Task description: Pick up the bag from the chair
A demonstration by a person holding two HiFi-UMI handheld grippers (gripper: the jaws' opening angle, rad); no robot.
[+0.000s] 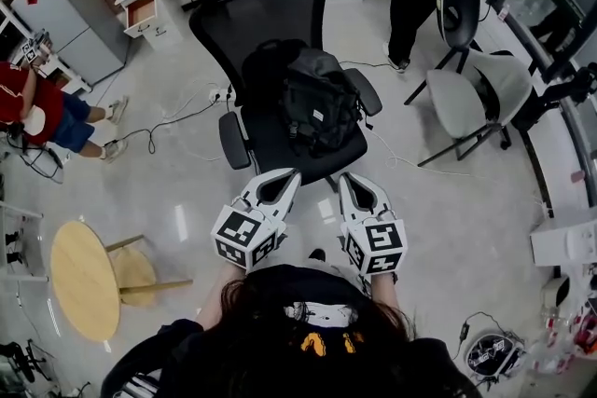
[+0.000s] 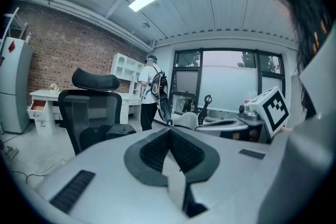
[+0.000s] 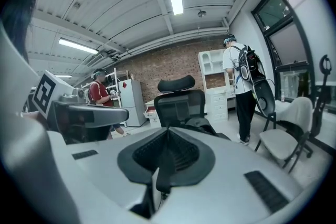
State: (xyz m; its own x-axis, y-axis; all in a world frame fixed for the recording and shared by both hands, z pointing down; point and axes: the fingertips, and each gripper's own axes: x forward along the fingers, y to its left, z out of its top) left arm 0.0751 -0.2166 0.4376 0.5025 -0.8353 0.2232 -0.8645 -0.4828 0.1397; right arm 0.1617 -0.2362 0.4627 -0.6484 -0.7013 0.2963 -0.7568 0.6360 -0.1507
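Lying on the seat of the black office chair (image 1: 266, 9), slumped against its backrest, the bag (image 1: 317, 102) sits straight ahead of both hands and well apart from them, with bare floor between. Its long axis seems to run from the seat's front edge up toward the backrest, roughly in line with the way the tools point. The left gripper (image 1: 284, 180) and the right gripper (image 1: 353, 186) hover side by side just short of the seat's front edge, each with its fingers pressed together and nothing between them. The bag falls about midway between the two, so neither is clearly nearer. The right gripper view has the chair almost dead ahead, while the left gripper view has it off to one side, so the right looks better aimed. The fingers would have to part before either can take hold.
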